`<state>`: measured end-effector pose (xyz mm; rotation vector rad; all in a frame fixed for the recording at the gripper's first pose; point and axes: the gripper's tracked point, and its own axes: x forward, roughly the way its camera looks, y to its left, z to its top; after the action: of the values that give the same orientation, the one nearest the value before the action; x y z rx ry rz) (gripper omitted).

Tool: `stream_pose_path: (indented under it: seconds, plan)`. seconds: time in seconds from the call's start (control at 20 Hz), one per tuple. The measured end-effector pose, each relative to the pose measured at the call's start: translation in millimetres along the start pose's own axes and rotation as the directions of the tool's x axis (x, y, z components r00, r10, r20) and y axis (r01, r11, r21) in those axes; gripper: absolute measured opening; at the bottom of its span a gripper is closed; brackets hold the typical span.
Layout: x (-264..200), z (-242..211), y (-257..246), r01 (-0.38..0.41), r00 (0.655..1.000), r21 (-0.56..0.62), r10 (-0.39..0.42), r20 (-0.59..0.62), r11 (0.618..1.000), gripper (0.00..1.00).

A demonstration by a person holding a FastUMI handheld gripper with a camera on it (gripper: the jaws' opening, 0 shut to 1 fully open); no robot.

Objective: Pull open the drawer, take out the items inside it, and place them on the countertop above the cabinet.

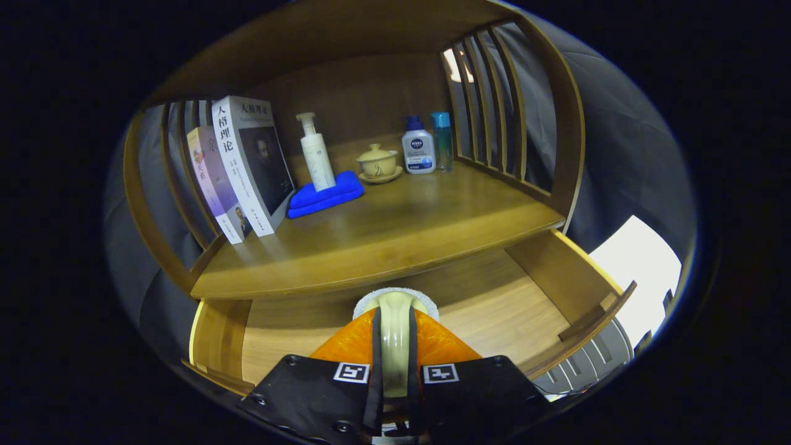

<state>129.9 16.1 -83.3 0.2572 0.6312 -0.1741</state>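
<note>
Countertop (395, 238) front bare w/ room; books (244, 167), cloth (324, 196), bottles crowd back.

The drawer (556, 278) stands pulled out below the countertop (401, 228). At the frame's bottom centre the gripper (395, 346) clamps a lidded cup (395, 309) above the drawer floor. On the countertop, books (241, 167) lean upper left; rightward come cloth (324, 194) under a pump bottle (315, 151), a teacup (377, 162), two bottles (426, 145)

the gripper (395, 346) points forward and slightly down, its two fingers (371, 352) drawn close together, seemingly both pressing on the pale object (395, 334) held upright between them.
</note>
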Motion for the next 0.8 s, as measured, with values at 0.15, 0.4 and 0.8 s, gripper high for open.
stream_pose_path:
  seconds: [0.15, 0.4, 0.8]
  plan:
    - [-12.1, 15.0, 2.2, 0.003, 0.999, -0.007, -0.003, 0.041, 1.0, 0.18]
    - [-14.5, 44.4, 11.8, -0.006, 0.996, -0.053, 0.011, 0.094, 0.999, 0.17]
    - [22.8, 99.9, 33.6, -0.034, 0.986, -0.193, 0.065, 0.153, 0.981, 0.17]
